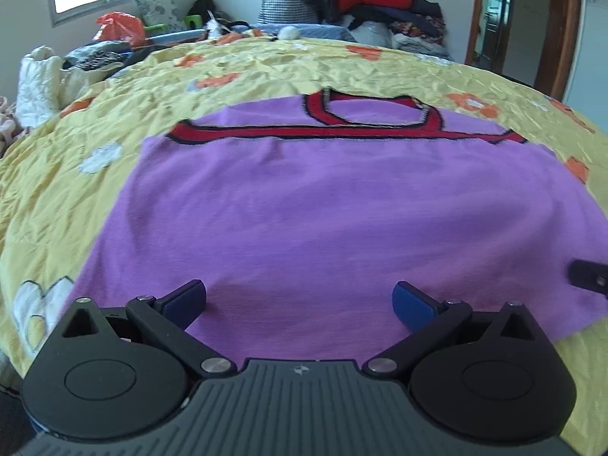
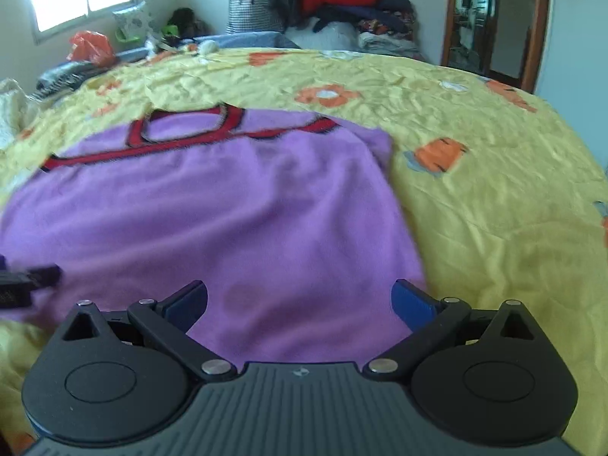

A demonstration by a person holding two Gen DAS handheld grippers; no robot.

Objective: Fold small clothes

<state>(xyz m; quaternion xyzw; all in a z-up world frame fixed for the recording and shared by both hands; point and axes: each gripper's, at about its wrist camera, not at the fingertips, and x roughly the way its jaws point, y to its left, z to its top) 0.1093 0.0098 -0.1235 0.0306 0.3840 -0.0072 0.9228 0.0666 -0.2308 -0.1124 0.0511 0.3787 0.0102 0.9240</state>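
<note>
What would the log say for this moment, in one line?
purple top flat on yellow bedspread | left hand-held gripper open | right hand-held gripper open

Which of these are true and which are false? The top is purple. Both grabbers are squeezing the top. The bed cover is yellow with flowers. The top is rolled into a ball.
1. The top is purple: true. The purple top has red and black trim at its neck.
2. Both grabbers are squeezing it: false. The left gripper and right gripper are both open, fingers spread apart above the cloth's near edge.
3. The bed cover is yellow with flowers: true. The yellow bed cover has orange and white flowers.
4. The top is rolled into a ball: false. It lies spread out flat on the cover.
</note>
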